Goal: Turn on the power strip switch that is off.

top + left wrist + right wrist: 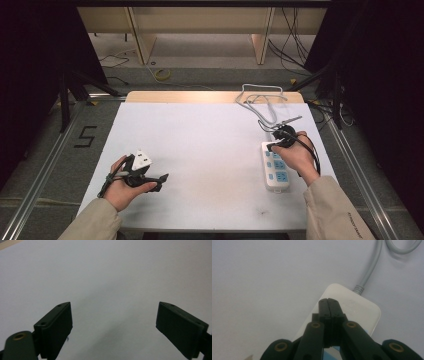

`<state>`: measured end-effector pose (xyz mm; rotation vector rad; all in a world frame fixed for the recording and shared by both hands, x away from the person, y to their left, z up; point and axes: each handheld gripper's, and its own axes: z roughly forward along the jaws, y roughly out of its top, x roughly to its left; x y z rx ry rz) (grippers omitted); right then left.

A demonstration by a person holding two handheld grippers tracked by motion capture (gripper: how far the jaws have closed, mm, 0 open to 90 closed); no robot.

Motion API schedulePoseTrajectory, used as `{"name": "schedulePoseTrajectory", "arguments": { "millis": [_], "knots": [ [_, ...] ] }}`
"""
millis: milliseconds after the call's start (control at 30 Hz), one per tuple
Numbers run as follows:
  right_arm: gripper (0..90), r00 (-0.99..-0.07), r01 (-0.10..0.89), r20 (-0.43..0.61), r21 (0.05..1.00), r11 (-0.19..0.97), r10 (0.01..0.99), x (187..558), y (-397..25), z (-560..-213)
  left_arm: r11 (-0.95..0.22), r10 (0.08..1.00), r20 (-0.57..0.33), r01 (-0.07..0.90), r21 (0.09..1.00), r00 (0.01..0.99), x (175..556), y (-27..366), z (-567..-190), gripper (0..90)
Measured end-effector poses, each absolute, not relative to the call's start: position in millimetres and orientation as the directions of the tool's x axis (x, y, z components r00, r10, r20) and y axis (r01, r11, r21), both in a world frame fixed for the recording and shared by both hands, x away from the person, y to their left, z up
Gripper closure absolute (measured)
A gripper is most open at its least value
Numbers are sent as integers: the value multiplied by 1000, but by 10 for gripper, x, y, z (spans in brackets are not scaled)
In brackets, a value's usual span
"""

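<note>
Here, starting at the left of the high view, the left gripper sits in the person's left hand over the near-left part of the white table, a grey three-cornered plate on its top. Its jaws stand wide apart, released, and nothing lies between them; the left gripper view looks along them at plain white tabletop, with a sliver of wooden edge in the far upper-left corner.

Across the bare middle of the table, well apart from that hand, lies the power strip. It is a white, rounded bar on the right side of the table, running roughly front to back, with light blue socket faces along its top. A grey cable leaves its far end and loops loosely near the table's far edge.

The right gripper, held in the right hand, rests over the far end of the strip. Its jaws are clenched together with nothing pinched between them, which the right gripper view makes plain: the two black tips meet flush above the strip's white, socket-free end. That view also shows the ribbed grey collar where the cable enters the casing, and a glimpse of blue at the bottom; the high view is too small for either detail.
</note>
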<state>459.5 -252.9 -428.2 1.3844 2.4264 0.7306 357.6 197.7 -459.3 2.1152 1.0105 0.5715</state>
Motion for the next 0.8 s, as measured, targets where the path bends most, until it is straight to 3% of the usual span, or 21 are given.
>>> {"name": "schedulePoseTrajectory", "arguments": {
  "millis": [800],
  "knots": [
    [900,-524,740,24,507,441,851,4632,-2477,-4334,-440,799,83,485,756,596,3577,1968,-4598,131]
  ]
}}
